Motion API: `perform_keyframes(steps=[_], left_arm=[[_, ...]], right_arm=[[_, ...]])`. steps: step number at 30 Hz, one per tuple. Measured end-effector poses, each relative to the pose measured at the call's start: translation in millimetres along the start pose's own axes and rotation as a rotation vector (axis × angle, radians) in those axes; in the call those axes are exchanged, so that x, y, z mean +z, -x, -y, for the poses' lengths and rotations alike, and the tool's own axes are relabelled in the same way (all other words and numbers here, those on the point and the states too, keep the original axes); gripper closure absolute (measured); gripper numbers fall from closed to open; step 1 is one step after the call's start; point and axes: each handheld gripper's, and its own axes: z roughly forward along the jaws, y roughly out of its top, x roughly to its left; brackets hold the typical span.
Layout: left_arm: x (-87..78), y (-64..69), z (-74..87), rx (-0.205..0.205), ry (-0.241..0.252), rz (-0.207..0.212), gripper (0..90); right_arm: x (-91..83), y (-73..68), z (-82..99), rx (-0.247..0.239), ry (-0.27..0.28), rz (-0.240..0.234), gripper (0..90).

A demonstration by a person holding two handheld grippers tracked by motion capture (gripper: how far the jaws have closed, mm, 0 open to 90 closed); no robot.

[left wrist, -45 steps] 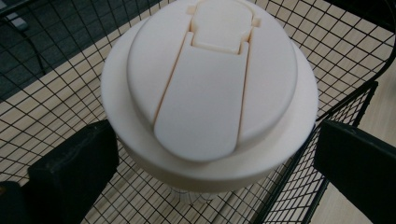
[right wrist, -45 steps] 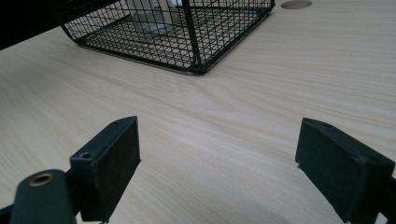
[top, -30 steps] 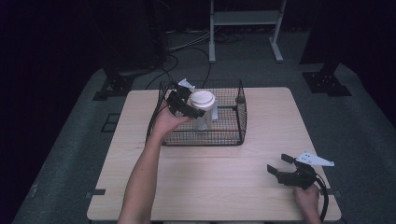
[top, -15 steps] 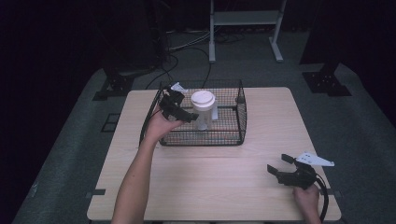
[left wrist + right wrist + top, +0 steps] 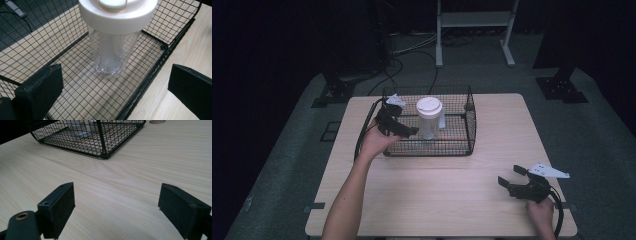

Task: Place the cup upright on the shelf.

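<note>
A clear plastic bottle (image 5: 429, 120) with a wide white lid stands upright inside a black wire basket (image 5: 464, 145) at the back middle of the table. In the left gripper view the bottle (image 5: 111, 53) rises from the basket's mesh floor (image 5: 75, 92). My left gripper (image 5: 404, 131) hangs over the basket's left side, open, its jaws apart and clear of the bottle. My right gripper (image 5: 511, 179) rests open low over the table near the front right corner, nothing between its jaws. In the right gripper view the basket (image 5: 100, 140) lies ahead.
The light wooden table (image 5: 437, 190) has bare room in front of the basket and to its right. A round hole (image 5: 157, 121) shows in the tabletop beyond the basket. Cables and a white stand (image 5: 472, 20) are on the floor behind.
My left gripper has let go of the bottle and drawn back to the left; the bottle now stands alone in the basket. The right gripper has stayed put.
</note>
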Motion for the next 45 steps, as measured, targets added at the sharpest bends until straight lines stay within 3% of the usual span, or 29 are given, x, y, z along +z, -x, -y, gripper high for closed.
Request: perform_keyframes(steps=[10, 27, 45], left_arm=[[-15.6, 15.3, 8.0, 0.039, 0.028, 0.009, 0.0], [-31.7, 40.8, 22.6, 0.102, 0.050, 0.057, 0.0], [-37.7, 64.5, 48.8, 0.124, 0.070, 0.098, 0.0]], right_arm=[[0.0, -0.7, 0.0, -0.001, -0.005, 0.004, 12.9], [1.0, -0.4, 0.1, -0.016, -0.008, 0.011, 12.9], [1.2, -1.8, 0.1, -0.009, -0.013, 0.015, 12.9]])
